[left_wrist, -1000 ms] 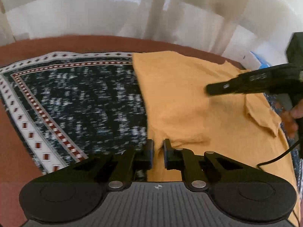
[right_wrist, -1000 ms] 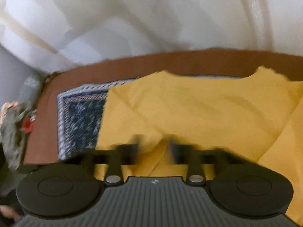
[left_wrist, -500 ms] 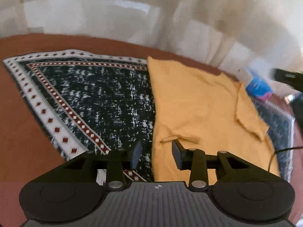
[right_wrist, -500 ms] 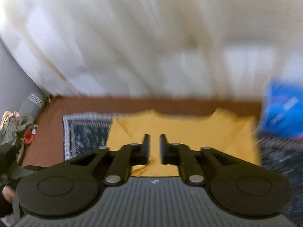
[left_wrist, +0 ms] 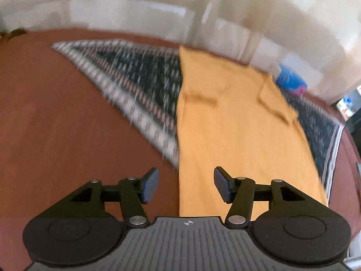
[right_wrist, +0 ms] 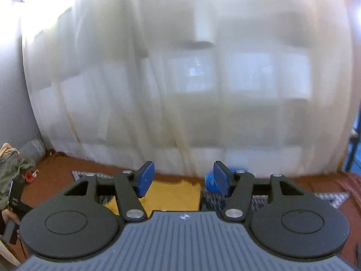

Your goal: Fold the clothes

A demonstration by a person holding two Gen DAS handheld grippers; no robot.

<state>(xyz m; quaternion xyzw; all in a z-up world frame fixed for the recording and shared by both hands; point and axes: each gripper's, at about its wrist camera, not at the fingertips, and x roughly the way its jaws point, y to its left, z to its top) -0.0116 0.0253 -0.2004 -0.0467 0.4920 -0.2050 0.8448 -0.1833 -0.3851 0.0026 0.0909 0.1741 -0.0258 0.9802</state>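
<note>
Yellow shirt (left_wrist: pixel 234 135) lying flat in a long folded strip on a dark patterned rug (left_wrist: pixel 144 85) over reddish-brown floor (left_wrist: pixel 56 124), both sleeves tucked in on top, blue bag (left_wrist: pixel 291 82) off past its far end by the white curtain (right_wrist: pixel 180 79). Left claw (left_wrist: pixel 184 185) spread wide with nothing in it, hanging over the shirt's near left edge. Right claw (right_wrist: pixel 183 178) also wide and empty, tilted up at the curtain, only a bit of shirt (right_wrist: pixel 171 194) peeking below the blue pads (right_wrist: pixel 145 178).
</note>
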